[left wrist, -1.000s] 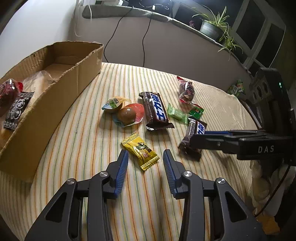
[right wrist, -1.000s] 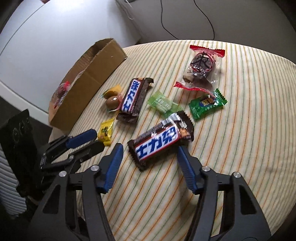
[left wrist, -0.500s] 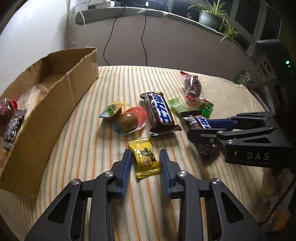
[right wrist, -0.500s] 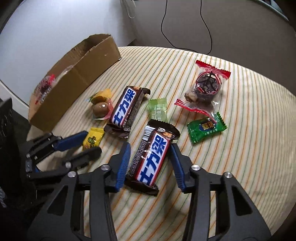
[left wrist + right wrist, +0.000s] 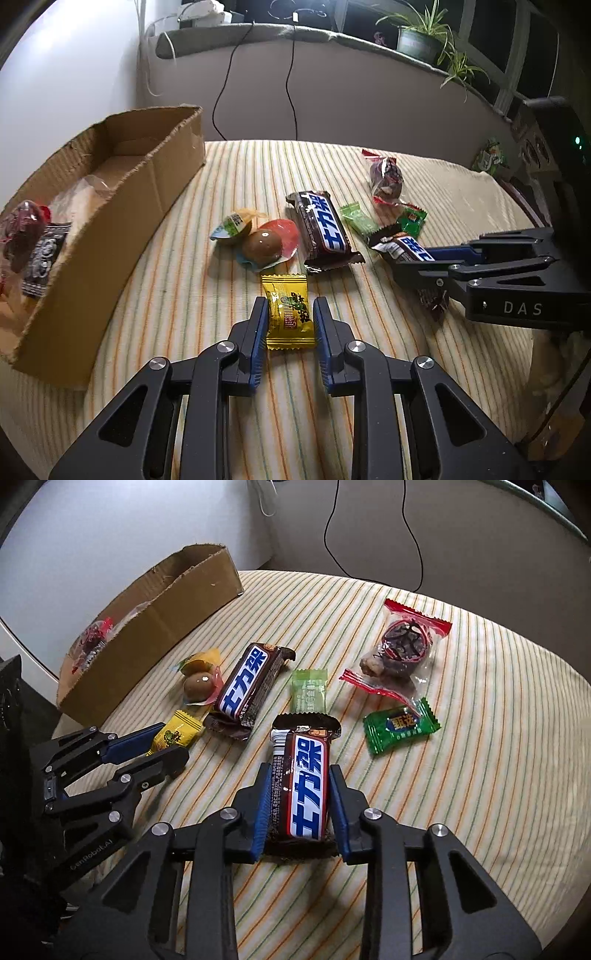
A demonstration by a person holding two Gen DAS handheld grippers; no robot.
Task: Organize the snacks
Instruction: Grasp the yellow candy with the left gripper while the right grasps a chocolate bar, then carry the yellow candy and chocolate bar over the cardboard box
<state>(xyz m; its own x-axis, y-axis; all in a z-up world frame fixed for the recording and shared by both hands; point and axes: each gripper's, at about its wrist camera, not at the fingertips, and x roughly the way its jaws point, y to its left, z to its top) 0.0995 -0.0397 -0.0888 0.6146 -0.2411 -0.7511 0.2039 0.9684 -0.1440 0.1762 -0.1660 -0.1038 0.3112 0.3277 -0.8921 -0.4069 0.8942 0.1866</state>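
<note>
Cardboard box (image 5: 110,206): left on striped worktop (image 5: 229,424), some snacks inside. Right gripper (image 5: 299,779): fingers just closed, clamping chocolate bar (image 5: 304,786) on worktop. Left gripper (image 5: 290,310): fingers pinching yellow candy (image 5: 290,310). Second chocolate bar (image 5: 323,229), green sweets nearby.

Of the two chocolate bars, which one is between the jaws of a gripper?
The nearer chocolate bar, clamped lengthwise in the right gripper. The other bar lies free on the cloth beside the egg snack.
</note>
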